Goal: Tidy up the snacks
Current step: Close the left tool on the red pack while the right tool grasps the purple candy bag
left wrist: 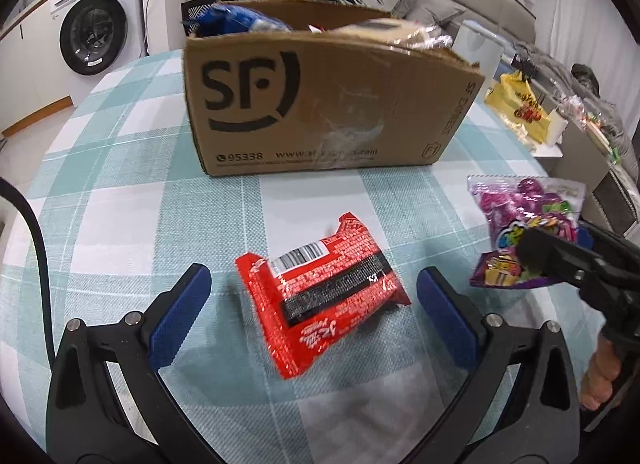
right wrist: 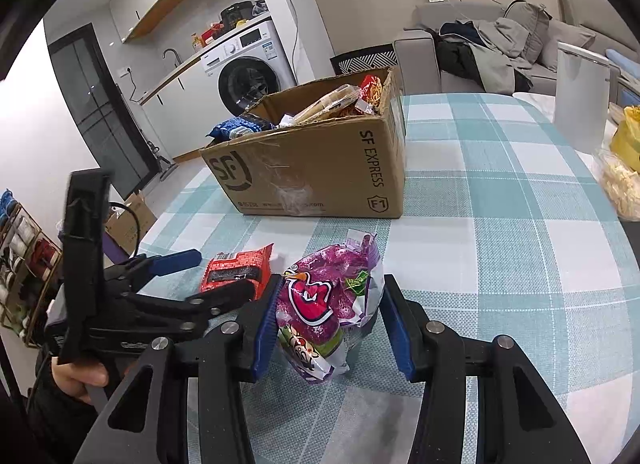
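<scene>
A red snack packet [left wrist: 324, 300] lies on the checked tablecloth between the wide-open fingers of my left gripper [left wrist: 314, 284], untouched by the pads. It also shows in the right wrist view [right wrist: 238, 271]. A purple candy bag [right wrist: 330, 304] stands between the fingers of my right gripper [right wrist: 330, 314]; the jaws are around it, the left pad touching, the right pad apart. The bag shows in the left wrist view [left wrist: 524, 228] with the right gripper [left wrist: 532, 256] over it. The SF cardboard box [left wrist: 320, 104] holding several snacks stands behind, also in the right wrist view [right wrist: 320, 168].
A white container [right wrist: 580, 92] and yellow bags [right wrist: 628, 140] sit at the table's right side. A washing machine [left wrist: 96, 32] and a sofa [right wrist: 500, 44] stand beyond the table. A black cable [left wrist: 36, 248] hangs at left.
</scene>
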Demonstrator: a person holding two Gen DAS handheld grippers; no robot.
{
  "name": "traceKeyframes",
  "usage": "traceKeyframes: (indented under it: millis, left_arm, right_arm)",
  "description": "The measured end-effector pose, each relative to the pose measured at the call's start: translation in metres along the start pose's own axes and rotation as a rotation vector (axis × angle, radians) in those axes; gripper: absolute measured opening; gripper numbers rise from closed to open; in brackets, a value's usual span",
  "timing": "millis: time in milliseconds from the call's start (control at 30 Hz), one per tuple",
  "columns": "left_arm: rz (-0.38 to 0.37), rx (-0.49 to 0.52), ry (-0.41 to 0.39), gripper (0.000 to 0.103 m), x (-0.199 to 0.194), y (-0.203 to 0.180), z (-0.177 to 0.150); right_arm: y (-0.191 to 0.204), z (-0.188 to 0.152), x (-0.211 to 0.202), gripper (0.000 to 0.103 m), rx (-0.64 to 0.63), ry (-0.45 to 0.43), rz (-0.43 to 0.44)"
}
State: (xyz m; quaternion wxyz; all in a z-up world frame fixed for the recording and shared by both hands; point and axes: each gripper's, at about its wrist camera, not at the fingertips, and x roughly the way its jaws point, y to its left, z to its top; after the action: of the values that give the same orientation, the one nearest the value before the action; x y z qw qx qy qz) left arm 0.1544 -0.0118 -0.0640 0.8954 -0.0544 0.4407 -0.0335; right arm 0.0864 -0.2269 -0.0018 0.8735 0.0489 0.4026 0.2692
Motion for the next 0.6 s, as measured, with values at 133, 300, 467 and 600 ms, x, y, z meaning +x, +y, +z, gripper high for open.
traceKeyframes:
  millis: [133, 300, 467, 600]
  left_arm:
    - [0.011, 0.012, 0.018, 0.1, 0.006, 0.0, -0.002]
    - [-0.021, 0.02, -0.001, 0.082, 0.003, 0.006, -0.004]
    - [-0.056, 0.061, -0.015, 0.057, 0.001, 0.0, -0.006]
    - [-0.075, 0.093, -0.021, 0.047, -0.003, -0.004, -0.007]
  right_arm:
    - [0.0, -0.001, -0.001, 0.048, 0.009, 0.001, -0.001]
    - [0.001, -0.002, 0.002, 0.049, 0.002, 0.009, 0.003]
    - [0.001, -0.002, 0.003, 0.049, 0.002, 0.009, 0.004]
    - [0.001, -0.002, 0.003, 0.049, 0.001, 0.009, 0.004]
